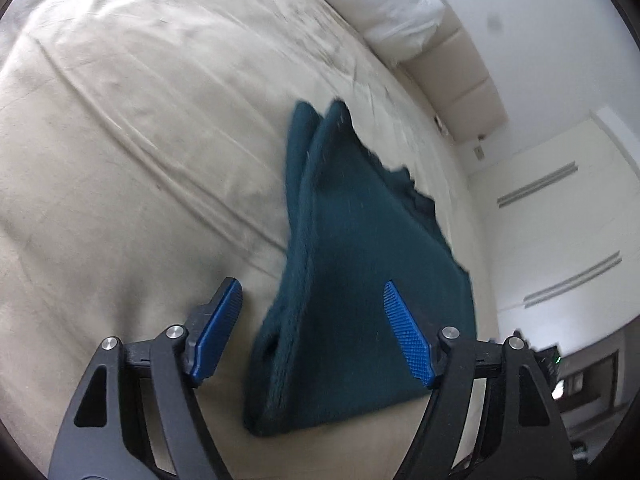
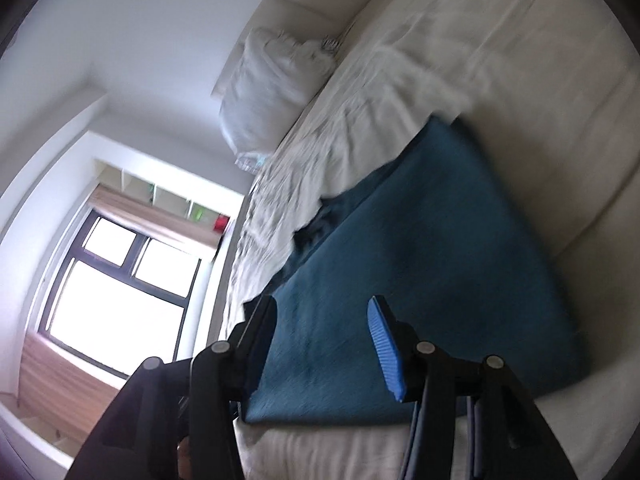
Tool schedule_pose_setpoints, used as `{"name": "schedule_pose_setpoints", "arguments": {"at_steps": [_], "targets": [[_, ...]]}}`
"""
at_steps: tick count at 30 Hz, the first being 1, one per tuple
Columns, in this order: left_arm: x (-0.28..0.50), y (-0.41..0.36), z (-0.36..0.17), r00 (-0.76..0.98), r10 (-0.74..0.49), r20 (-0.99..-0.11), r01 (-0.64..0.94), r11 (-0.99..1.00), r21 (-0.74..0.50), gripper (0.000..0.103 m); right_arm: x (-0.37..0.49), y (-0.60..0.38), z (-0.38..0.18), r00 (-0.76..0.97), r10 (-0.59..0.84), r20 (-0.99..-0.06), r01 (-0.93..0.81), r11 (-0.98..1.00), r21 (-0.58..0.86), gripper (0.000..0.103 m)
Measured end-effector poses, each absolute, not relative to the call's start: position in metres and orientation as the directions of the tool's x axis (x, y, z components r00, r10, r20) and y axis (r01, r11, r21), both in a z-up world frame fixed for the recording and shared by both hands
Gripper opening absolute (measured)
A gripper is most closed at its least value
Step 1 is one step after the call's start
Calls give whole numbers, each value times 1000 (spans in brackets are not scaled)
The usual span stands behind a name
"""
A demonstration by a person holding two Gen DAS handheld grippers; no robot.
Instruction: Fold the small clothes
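A dark teal knitted garment lies folded on the beige bedsheet, its folded layers showing along the left edge. My left gripper is open just above the garment's near end, holding nothing. In the right wrist view the same garment lies flat as a folded rectangle on the bedsheet. My right gripper is open over the garment's near edge, empty.
A white pillow leans on the padded headboard at the bed's far end; it also shows in the right wrist view. White wardrobe doors stand beside the bed. A window lies beyond the bed's edge.
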State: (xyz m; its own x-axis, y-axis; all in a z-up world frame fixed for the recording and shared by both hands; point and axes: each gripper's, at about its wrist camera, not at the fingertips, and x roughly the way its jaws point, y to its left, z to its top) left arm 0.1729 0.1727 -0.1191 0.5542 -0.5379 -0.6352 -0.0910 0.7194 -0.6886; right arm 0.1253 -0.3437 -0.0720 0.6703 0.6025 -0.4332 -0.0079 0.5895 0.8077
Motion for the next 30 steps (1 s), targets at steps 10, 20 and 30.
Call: {"name": "schedule_pose_setpoints", "arguments": {"at_steps": [10,20,30], "targets": [[178,155,-128,465,-640,-612,-70,662,-746,72,135,-286,-79,544,693,-472,-81,604,793,52],[181,162,-142,420,-735,-532,-119,537,-835,34,181,-225,-87,410,749,-521,-137,615,777,52],[168,176,-131,474,-701,-533,-127,545,-829,11,219,-205,-132,312,746,-588,-40,628,777,46]]}}
